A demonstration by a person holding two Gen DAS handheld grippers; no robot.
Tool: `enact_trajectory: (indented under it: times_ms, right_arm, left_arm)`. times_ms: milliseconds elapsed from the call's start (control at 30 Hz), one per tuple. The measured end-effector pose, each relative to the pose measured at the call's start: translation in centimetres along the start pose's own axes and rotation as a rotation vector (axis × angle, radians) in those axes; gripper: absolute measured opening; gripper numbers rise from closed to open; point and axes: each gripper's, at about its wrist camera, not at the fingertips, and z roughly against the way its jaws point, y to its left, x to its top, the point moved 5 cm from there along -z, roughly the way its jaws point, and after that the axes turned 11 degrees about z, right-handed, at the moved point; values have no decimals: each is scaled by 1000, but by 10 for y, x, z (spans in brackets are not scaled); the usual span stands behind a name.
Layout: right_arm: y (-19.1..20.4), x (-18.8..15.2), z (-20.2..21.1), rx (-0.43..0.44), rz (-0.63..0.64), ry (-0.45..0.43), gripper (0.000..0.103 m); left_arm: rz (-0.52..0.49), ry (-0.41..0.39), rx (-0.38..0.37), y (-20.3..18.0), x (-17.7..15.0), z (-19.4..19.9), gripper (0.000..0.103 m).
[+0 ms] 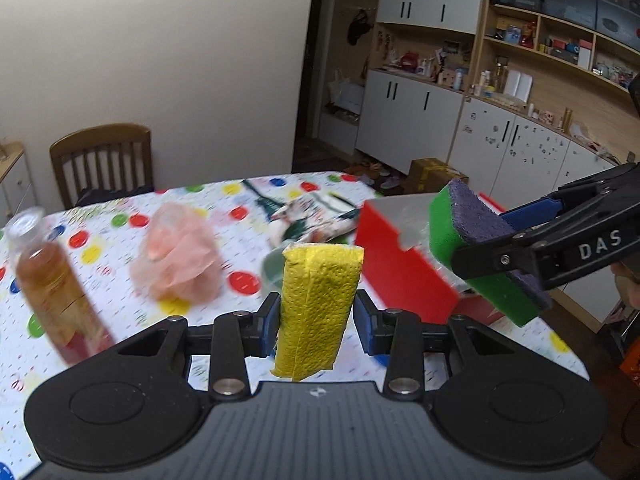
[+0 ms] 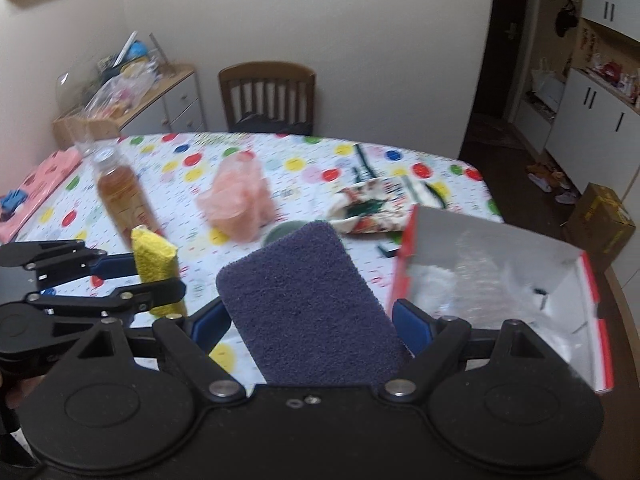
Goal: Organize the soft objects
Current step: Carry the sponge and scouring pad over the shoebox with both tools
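Both sponges are lifted but not yet stowed: left gripper (image 1: pixel 318 316) clamps the yellow sponge (image 1: pixel 318 308), right gripper (image 2: pixel 310 316) clamps the green sponge (image 1: pixel 480 248) beside the red box (image 2: pixel 500 256); the pink bag (image 1: pixel 180 260) remains on the table (image 1: pixel 120 320).

Soft, even indoor light fills both views, with no hard shadows or glare. The dark doorway (image 1: pixel 320 92) is dim. Motion blur smears the dot-patterned tabletop (image 1: pixel 120 240), the clear plastic bottle of amber liquid (image 1: pixel 52 280) and the crumpled pink plastic bag (image 2: pixel 240 200). Fisheye distortion bends the white cabinets (image 1: pixel 520 140) and darkens the corners.
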Motion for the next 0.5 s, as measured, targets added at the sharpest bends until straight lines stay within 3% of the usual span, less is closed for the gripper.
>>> enact_trajectory:
  times_ms: [500]
  right_arm:
    - [-154, -26, 14, -72, -80, -49, 87]
  left_arm:
    - [-59, 7, 3, -117, 30, -56, 38]
